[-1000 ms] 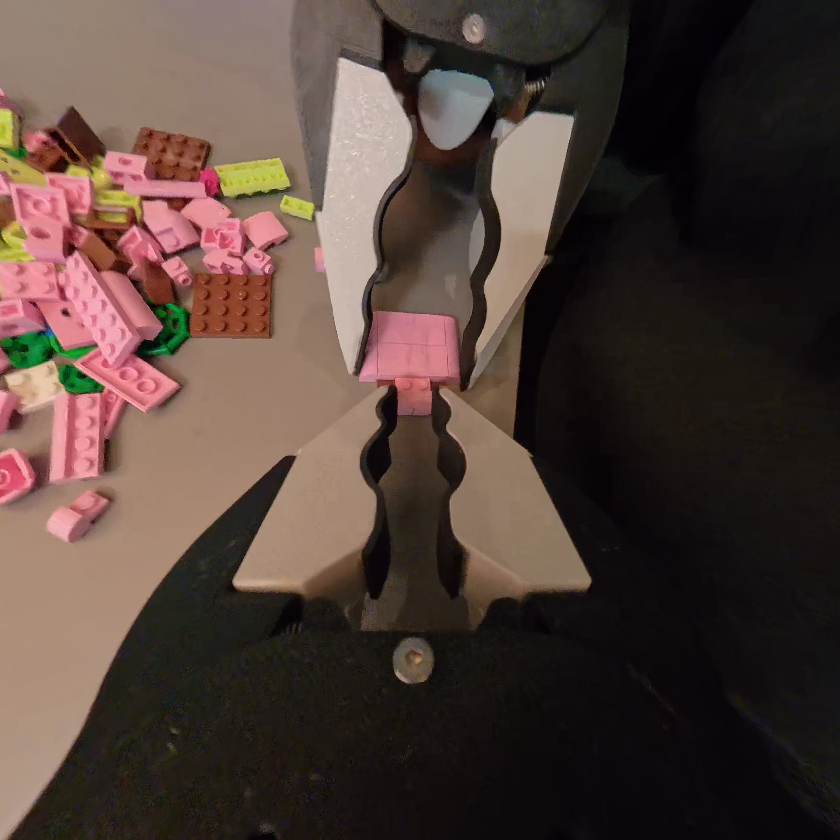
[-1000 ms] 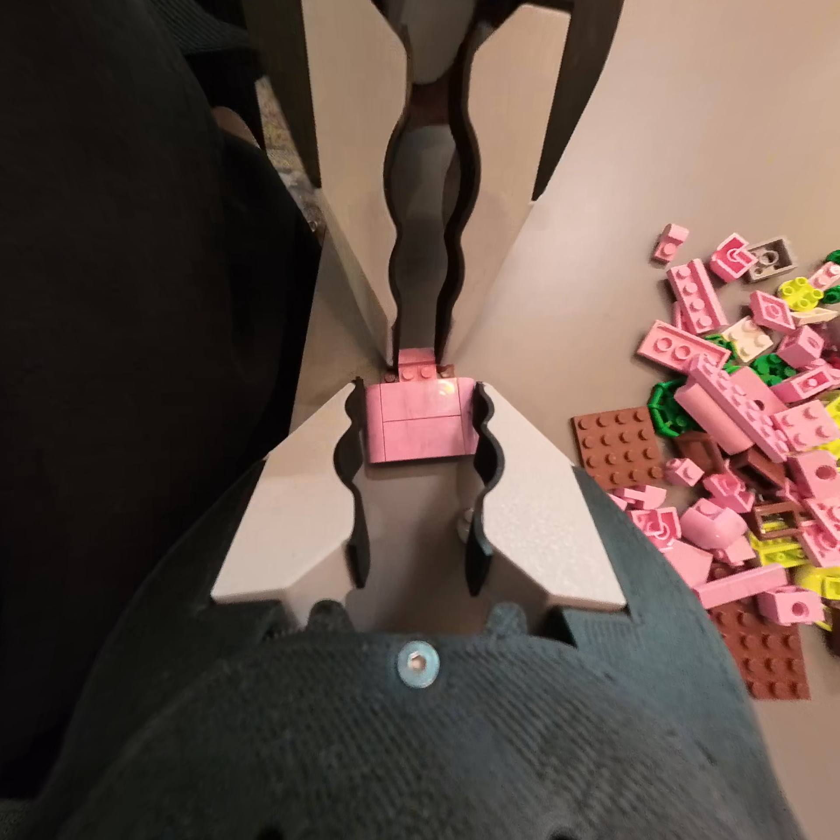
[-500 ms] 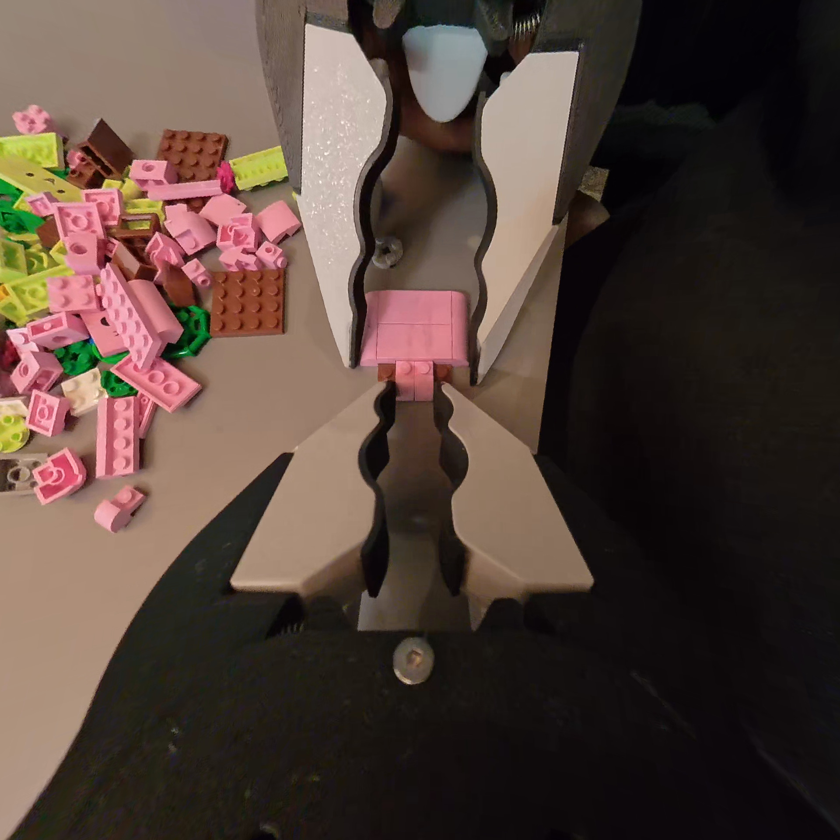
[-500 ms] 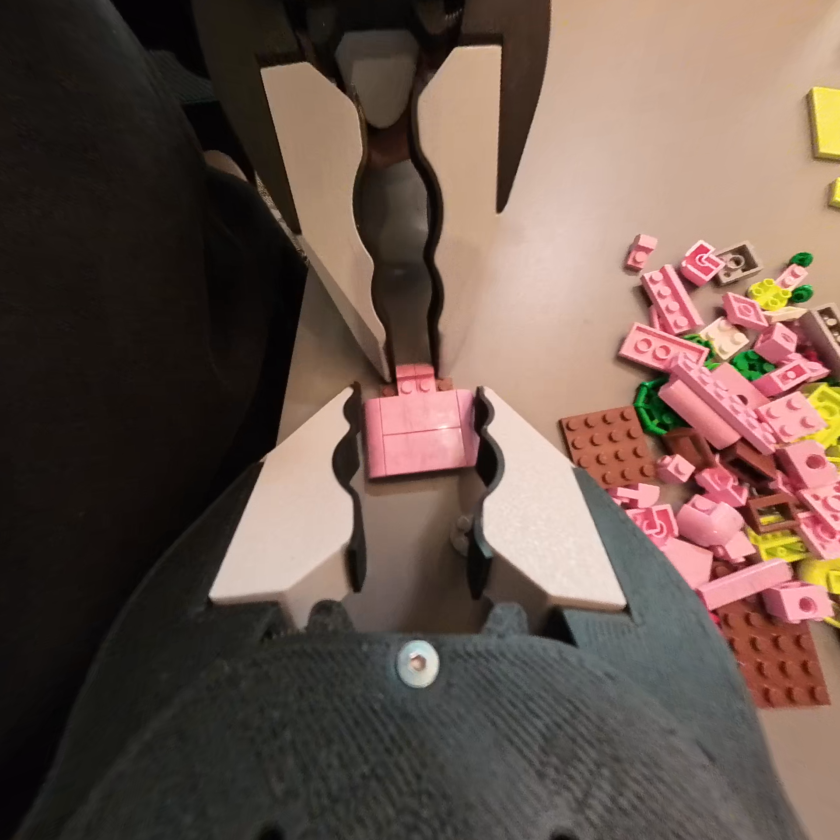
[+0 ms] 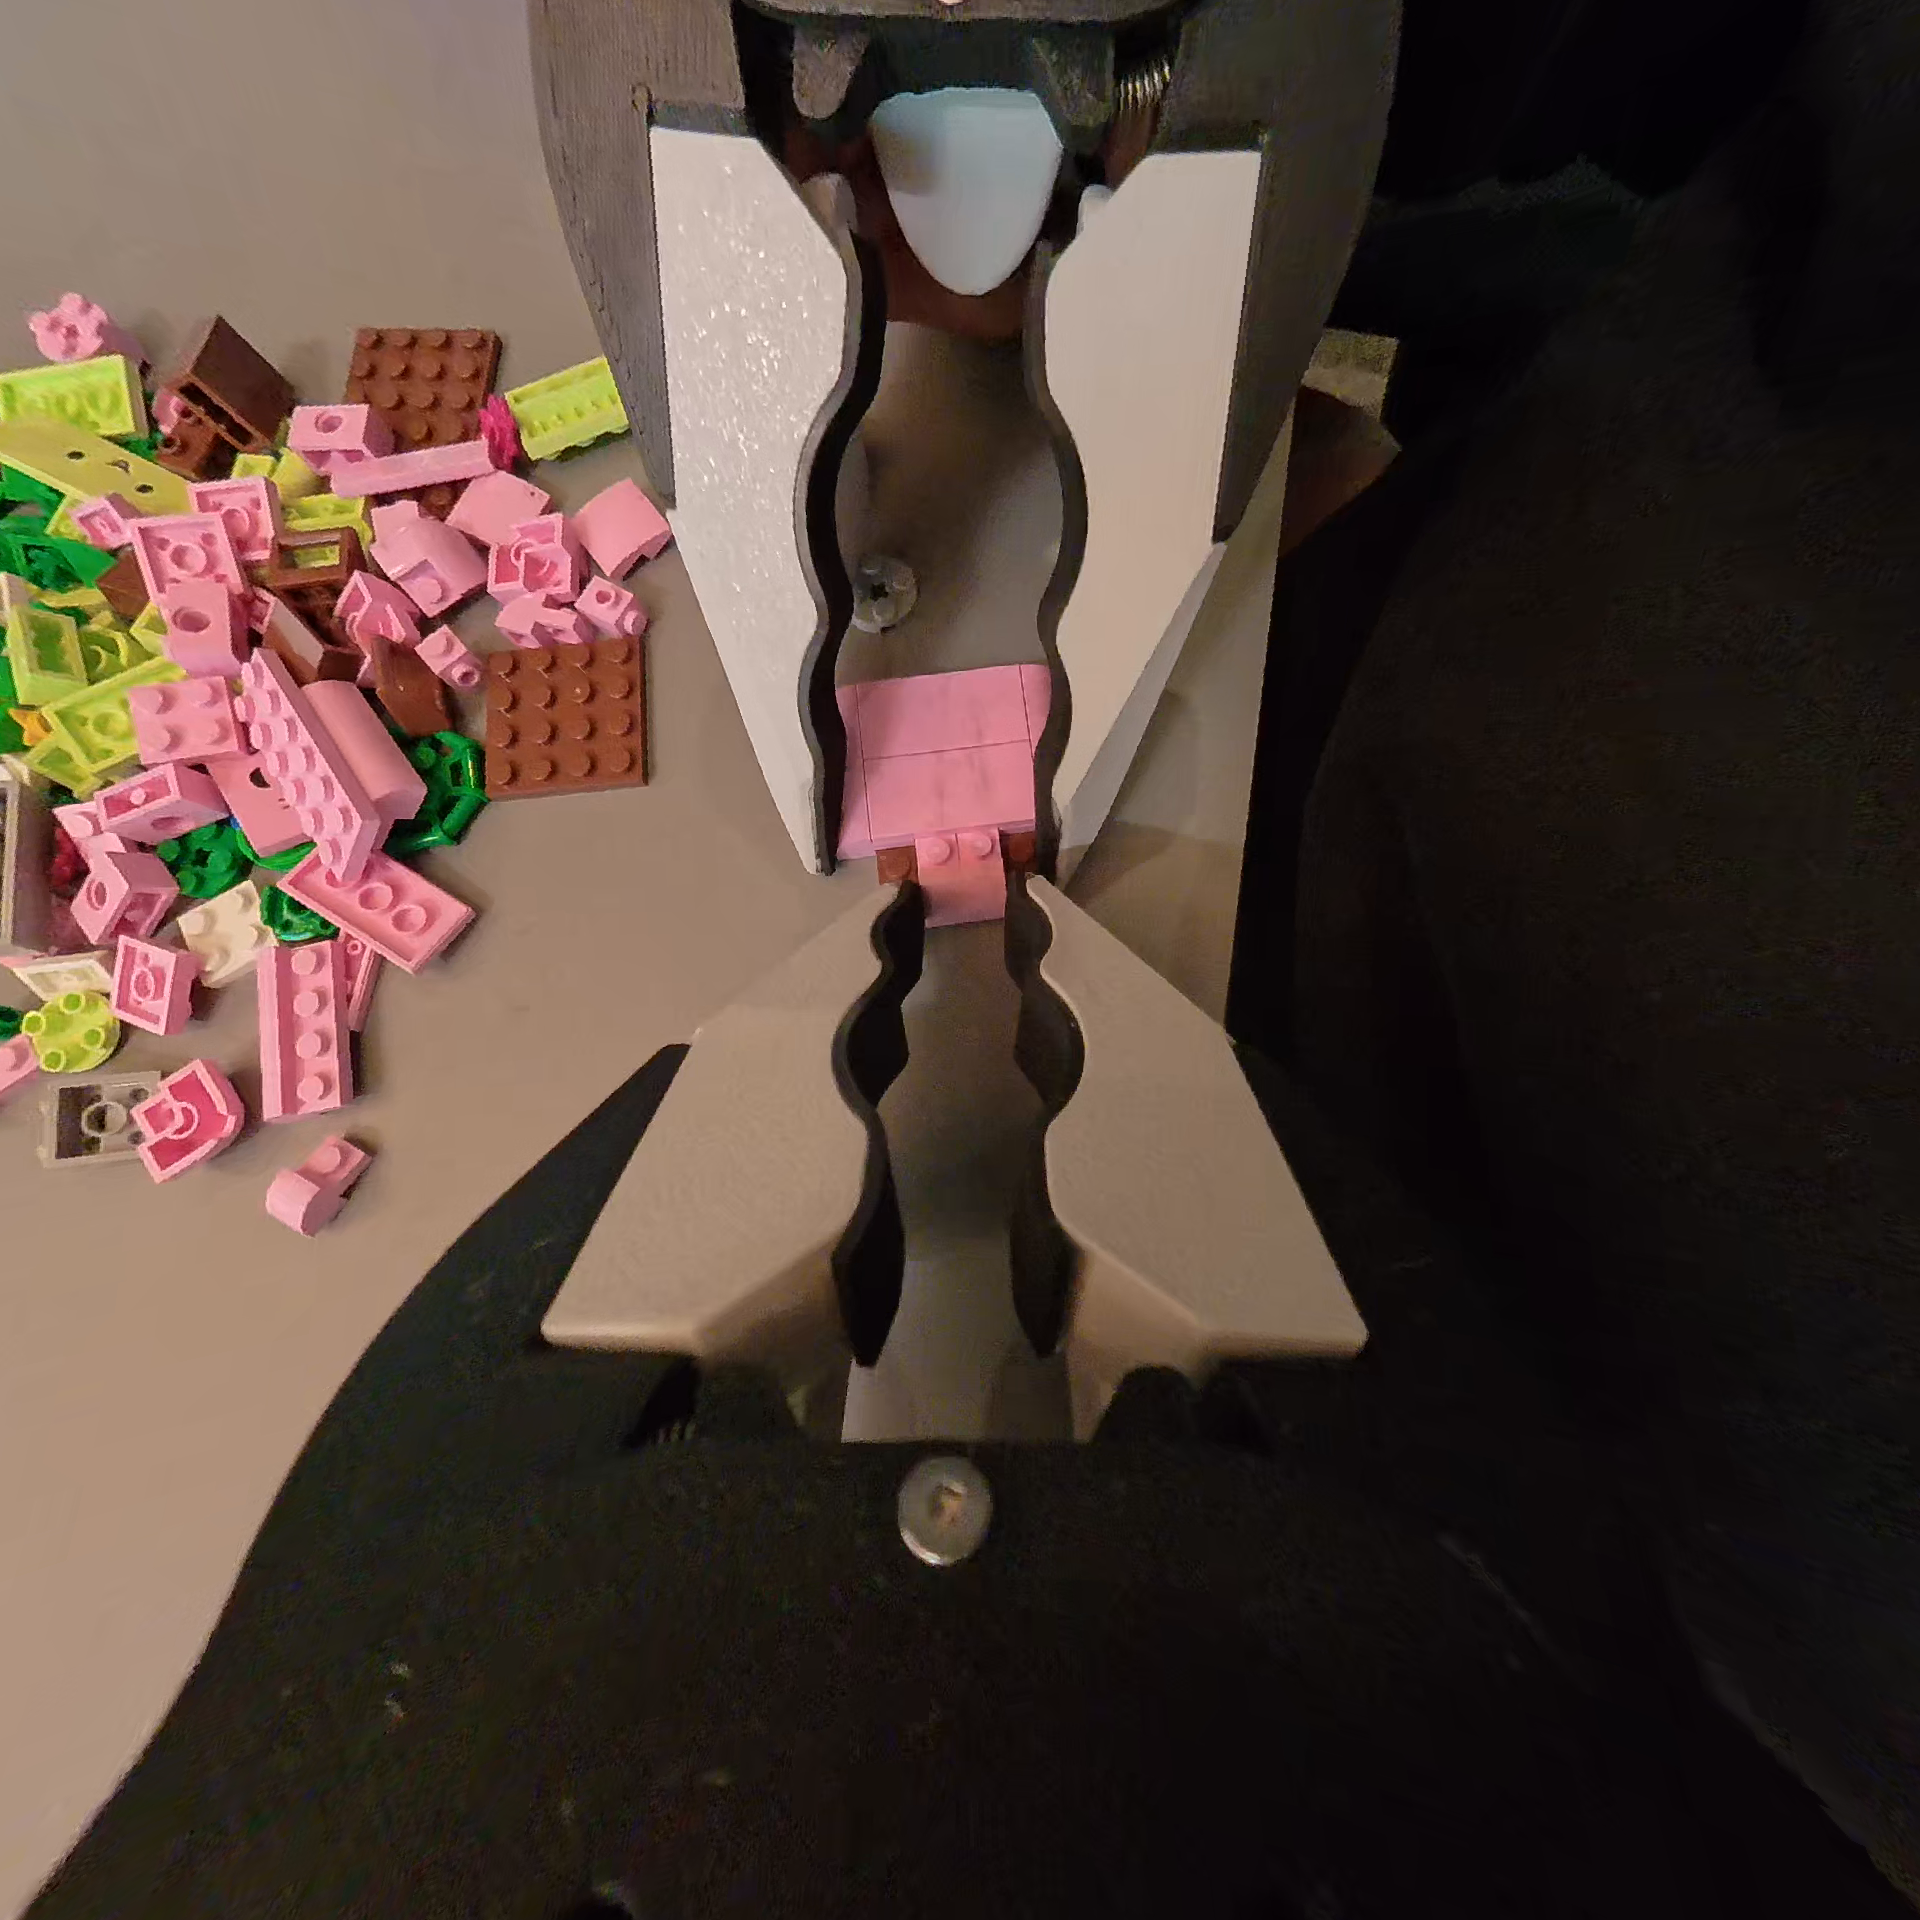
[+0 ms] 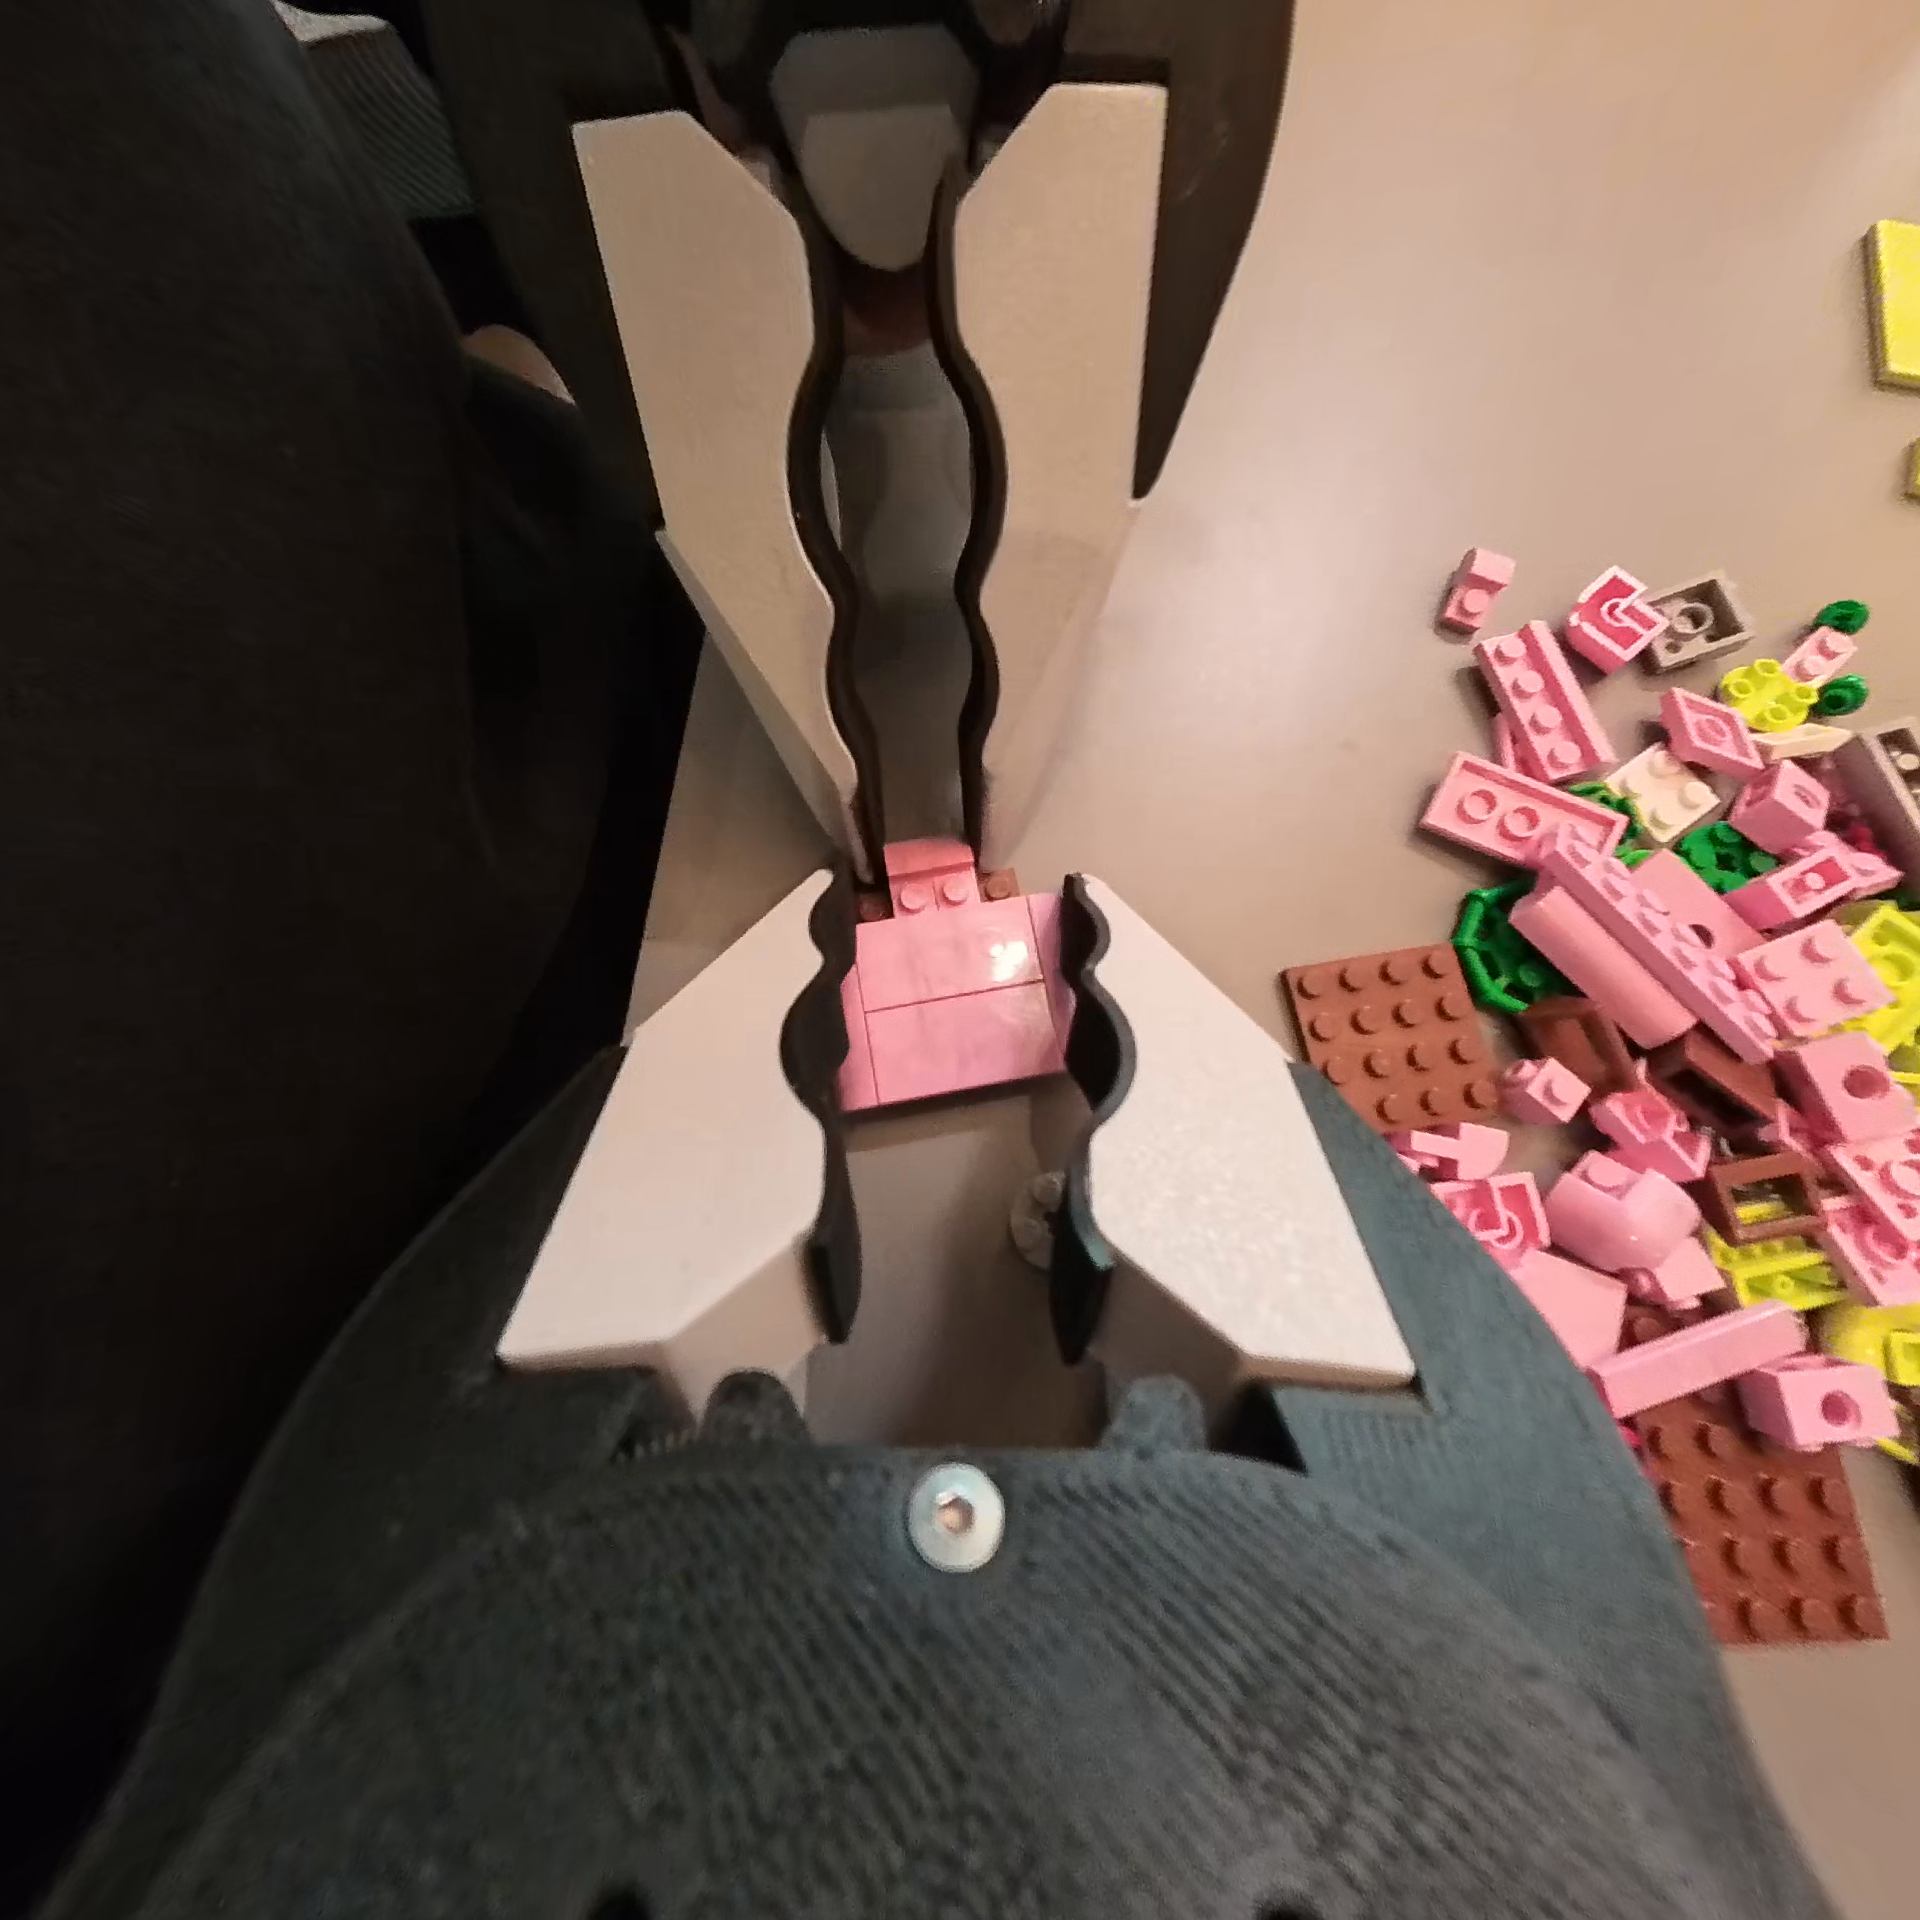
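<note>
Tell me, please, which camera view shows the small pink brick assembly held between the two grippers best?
The right wrist view: the pink brick assembly lies close between the right gripper fingers, its smooth top fully visible. In the left wrist view the assembly sits farther off, and the left gripper pinches only its narrow studded end.

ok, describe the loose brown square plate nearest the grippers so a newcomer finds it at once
Start at the brick pile on the grey table, to the left in the left wrist view. On the pile's edge nearest the right gripper lies the brown square plate, flat and studs up. Unlike the other brown plates, nothing overlaps it.
</note>
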`<state>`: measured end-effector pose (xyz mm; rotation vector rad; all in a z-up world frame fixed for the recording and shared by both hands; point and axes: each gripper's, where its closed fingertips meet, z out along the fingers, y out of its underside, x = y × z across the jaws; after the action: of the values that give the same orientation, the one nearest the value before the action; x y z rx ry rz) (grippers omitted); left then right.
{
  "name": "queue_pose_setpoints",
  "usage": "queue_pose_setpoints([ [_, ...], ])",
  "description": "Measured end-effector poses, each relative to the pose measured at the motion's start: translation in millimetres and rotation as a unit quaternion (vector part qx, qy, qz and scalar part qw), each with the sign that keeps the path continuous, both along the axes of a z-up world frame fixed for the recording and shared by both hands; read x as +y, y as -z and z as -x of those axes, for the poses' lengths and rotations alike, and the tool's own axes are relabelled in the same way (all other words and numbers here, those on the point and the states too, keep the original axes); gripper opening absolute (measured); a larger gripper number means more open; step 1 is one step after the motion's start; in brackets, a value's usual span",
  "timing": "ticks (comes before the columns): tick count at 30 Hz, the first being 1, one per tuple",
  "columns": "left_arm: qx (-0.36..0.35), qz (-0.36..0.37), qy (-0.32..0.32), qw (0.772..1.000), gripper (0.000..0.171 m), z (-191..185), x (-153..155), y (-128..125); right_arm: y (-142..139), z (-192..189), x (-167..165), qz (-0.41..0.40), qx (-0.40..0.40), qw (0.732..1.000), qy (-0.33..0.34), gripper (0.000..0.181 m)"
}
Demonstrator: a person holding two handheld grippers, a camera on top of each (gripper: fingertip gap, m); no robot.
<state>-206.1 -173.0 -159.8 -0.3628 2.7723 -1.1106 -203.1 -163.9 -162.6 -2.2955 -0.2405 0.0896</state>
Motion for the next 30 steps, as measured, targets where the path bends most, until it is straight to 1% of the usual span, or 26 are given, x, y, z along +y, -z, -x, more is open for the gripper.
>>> queue_pose_setpoints([
  [5,0.002,-0.037,0.001,0.999,0.012,1.7,1.7,0.2,0.2,1.4,1.2,0.006,-0.001,1.000,-0.002,0.039],
  [8,0.008,-0.054,-0.012,0.998,0.012,2.0,2.4,0.6,0.3,1.4,1.5,0.014,-0.003,1.000,0.001,0.039],
  [11,0.023,-0.063,-0.013,0.998,0.012,3.2,3.3,0.6,0.3,2.4,2.4,0.015,-0.002,1.000,-0.003,0.039],
  [13,0.044,-0.040,-0.009,0.998,0.012,3.4,2.9,0.0,0.0,2.5,2.5,0.009,0.003,1.000,-0.005,0.039],
  [16,0.103,0.040,-0.025,0.994,0.013,4.2,2.9,-2.4,-0.1,2.5,2.8,0.005,-0.001,1.000,-0.004,0.039],
  [18,0.118,0.080,-0.035,0.989,0.013,4.4,2.9,-3.2,-0.2,2.7,3.1,0.003,-0.001,1.000,-0.004,0.039],
  [22,0.102,0.076,-0.041,0.991,0.013,5.2,1.8,-3.8,-0.1,2.7,2.4,0.004,0.005,1.000,-0.008,0.039],
  [23,0.117,0.098,-0.036,0.988,0.013,8.2,-0.2,-10.4,-0.3,3.0,2.3,0.001,0.009,1.000,-0.008,0.039],
  [24,0.127,0.121,-0.045,0.984,0.013,6.3,-0.1,-18.8,-0.5,2.6,2.1,-0.004,0.015,1.000,-0.006,0.039],
  [25,0.102,0.096,-0.063,0.988,0.013,-1.8,8.1,-16.0,-0.6,1.4,1.9,-0.005,0.016,1.000,-0.002,0.038],
  [26,0.074,0.063,-0.066,0.993,0.013,-4.7,15.9,-10.1,-0.8,-1.6,1.8,-0.005,0.000,1.000,0.003,0.019],
  [27,0.077,0.062,-0.062,0.993,0.013,-1.2,15.7,-10.1,-0.9,-4.4,1.9,-0.004,-0.027,1.000,0.003,0.011],
  [28,0.085,0.069,-0.060,0.992,0.013,2.8,13.6,-11.8,-0.9,-5.1,2.7,-0.001,-0.036,0.999,0.005,0.009],
  [29,0.078,0.069,-0.064,0.992,0.013,2.7,13.9,-12.0,-0.9,-5.6,3.6,0.000,-0.043,0.999,0.005,0.007],
  [30,0.063,0.062,-0.074,0.993,0.013,-1.0,17.0,-11.3,-0.7,-7.5,4.4,0.000,-0.053,0.999,0.007,0.000],
])
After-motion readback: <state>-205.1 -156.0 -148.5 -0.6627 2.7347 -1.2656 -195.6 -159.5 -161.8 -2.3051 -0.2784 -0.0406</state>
